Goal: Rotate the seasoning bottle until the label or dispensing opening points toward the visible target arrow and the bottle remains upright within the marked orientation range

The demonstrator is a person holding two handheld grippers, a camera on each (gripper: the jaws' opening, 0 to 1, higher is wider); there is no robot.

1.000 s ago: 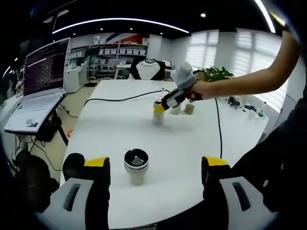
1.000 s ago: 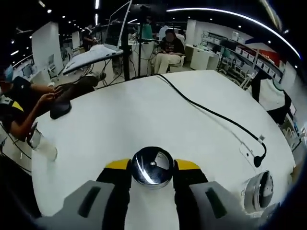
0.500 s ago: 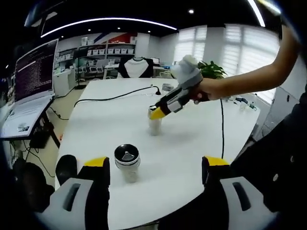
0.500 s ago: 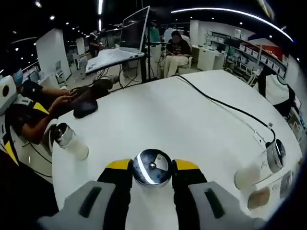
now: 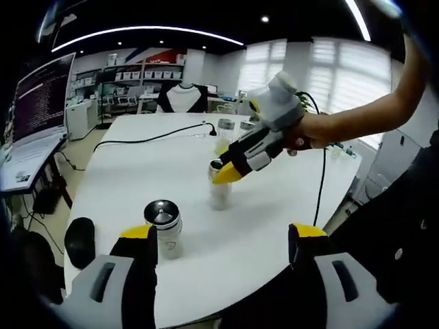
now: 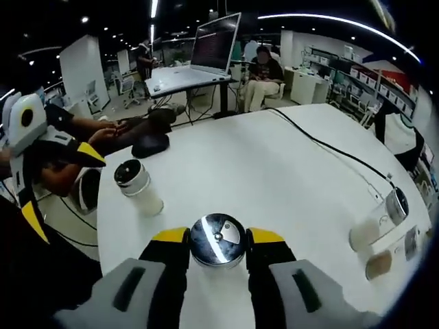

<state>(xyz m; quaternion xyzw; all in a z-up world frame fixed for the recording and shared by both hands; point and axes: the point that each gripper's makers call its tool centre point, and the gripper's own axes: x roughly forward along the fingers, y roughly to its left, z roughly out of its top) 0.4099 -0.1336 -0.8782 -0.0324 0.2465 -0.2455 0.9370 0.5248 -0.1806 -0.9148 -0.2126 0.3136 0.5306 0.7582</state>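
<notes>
Between the yellow-tipped jaws of my right gripper (image 6: pixel 217 241) stands the seasoning bottle with the shiny metal cap (image 6: pixel 217 239), a pale translucent jar upright on the white table (image 6: pixel 274 171). The jaws press its cap from both sides, so I count it as held. In the left gripper view the same bottle (image 5: pixel 220 185) sits near the middle of the table with my right gripper (image 5: pixel 230 171) clamped at its top, reaching in from the right.

My left gripper (image 5: pixel 218 236) hangs at the near table edge with jaws spread wide and nothing between them.

I judge I am mid-turn. To do it well I should twist about the bottle's own axis, keep the base flat on the table and the grip light, so it neither tips nor skids. I cannot find a target arrow or marked range on the table in either view, and the label side is hidden from me, so I cannot tell how much turn remains.

A second metal-capped jar (image 5: pixel 163 226) stands just beside my left jaw; it looks filled with something whitish, though the contents are too blurred to name. Two more small jars (image 6: pixel 374 233) stand at the far table edge, one pale, one brownish. The held bottle also looks pale inside.
</notes>
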